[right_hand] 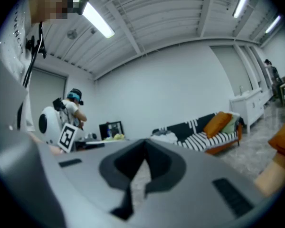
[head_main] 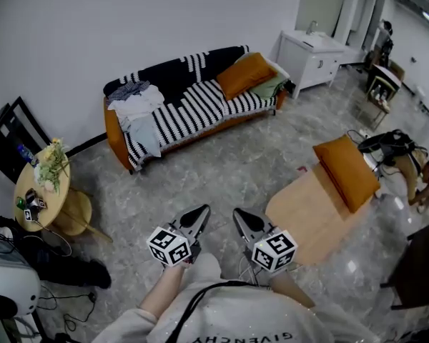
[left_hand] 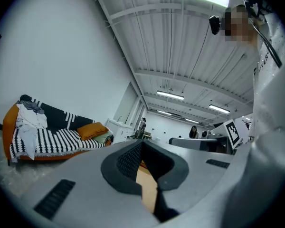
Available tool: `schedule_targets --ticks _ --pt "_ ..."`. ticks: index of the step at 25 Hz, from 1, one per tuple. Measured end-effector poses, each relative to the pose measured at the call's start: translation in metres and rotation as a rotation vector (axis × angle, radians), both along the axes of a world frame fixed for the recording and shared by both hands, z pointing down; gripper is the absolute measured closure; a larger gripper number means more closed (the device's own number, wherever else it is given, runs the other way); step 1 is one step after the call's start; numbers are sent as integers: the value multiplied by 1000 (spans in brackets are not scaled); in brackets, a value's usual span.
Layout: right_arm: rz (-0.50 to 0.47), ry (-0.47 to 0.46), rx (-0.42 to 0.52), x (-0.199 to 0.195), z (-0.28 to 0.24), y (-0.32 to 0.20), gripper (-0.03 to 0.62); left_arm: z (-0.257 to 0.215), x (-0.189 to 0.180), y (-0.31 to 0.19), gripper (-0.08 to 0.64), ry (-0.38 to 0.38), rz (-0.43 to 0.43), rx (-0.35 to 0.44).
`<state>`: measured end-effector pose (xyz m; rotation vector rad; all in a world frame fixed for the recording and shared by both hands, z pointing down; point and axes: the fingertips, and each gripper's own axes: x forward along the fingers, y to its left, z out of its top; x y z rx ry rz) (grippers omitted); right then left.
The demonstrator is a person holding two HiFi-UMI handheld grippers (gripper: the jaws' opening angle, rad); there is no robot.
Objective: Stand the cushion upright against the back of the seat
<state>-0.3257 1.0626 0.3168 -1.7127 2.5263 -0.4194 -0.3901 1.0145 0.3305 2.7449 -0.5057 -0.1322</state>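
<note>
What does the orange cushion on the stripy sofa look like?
The cushion is orange, roughly square and plump, and looks like soft plain fabric. It sits at the right end of the sofa, as the head view shows it. It leans back, tilted, against the sofa's black backrest, with its lower edge on the striped seat. A pale green cloth lies right beside it, toward the sofa's arm. Nothing lies on top of the cushion.

The left gripper [head_main: 198, 215] and the right gripper [head_main: 242, 218] are pointing forward, roughly level, side by side and close together. Both are sitting with jaws pressed together, gripping nothing, with bare forearms [head_main: 159, 293] reaching out behind them.
</note>
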Motion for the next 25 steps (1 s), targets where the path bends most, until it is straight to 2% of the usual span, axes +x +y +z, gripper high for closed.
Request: schedule_targets --ticks 5,10,18,25 --pt "38 2 7 12 0 -33 574 -1 2 -30 535 -8 -49 11" --pt "51 -16 -25 20 19 -80 572 22 9 -78 535 -8 -62 -28" --pt "64 -27 -113 46 35 -200 572 32 38 -204 535 2 -18 -74" --pt "126 -39 -135 69 43 -292 572 31 54 -309 535 19 1 -76"
